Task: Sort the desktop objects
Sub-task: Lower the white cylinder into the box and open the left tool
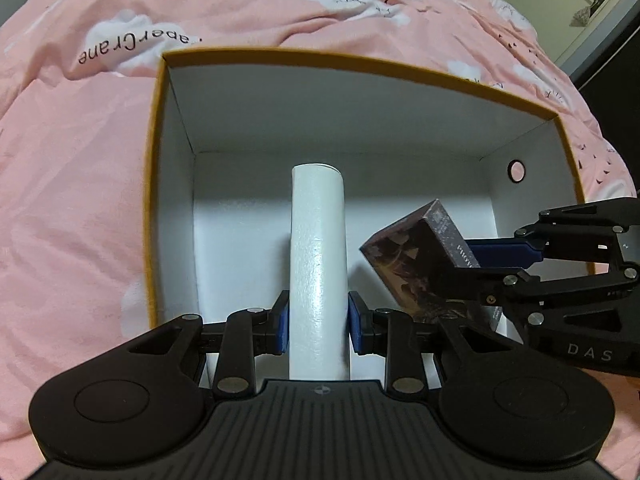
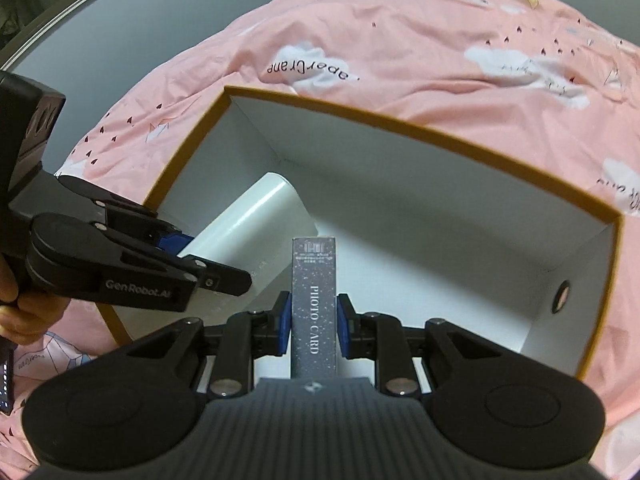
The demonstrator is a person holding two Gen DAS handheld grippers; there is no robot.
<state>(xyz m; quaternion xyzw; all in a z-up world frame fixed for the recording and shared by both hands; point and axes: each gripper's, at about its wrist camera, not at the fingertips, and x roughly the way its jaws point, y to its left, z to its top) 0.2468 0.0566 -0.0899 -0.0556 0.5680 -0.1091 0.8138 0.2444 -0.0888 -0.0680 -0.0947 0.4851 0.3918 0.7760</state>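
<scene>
A white cylinder [image 1: 317, 264] stands between the blue pads of my left gripper [image 1: 318, 322], which is shut on it; it hangs inside an open white box with a mustard rim [image 1: 360, 60]. My right gripper [image 2: 313, 322] is shut on a dark speckled "PHOTO CARD" box [image 2: 314, 304], held over the same white box [image 2: 400, 122]. In the left wrist view the card box [image 1: 416, 256] and right gripper [image 1: 472, 256] come in from the right, beside the cylinder. In the right wrist view the cylinder [image 2: 256, 224] and left gripper [image 2: 188, 252] sit at the left.
The box rests on a rumpled pink bedspread [image 1: 80, 200] printed with white clouds. A round finger hole [image 1: 516, 171] pierces the box's right wall. A person's hand [image 2: 16, 304] holds the left gripper. A dark doorway [image 1: 612, 60] lies far right.
</scene>
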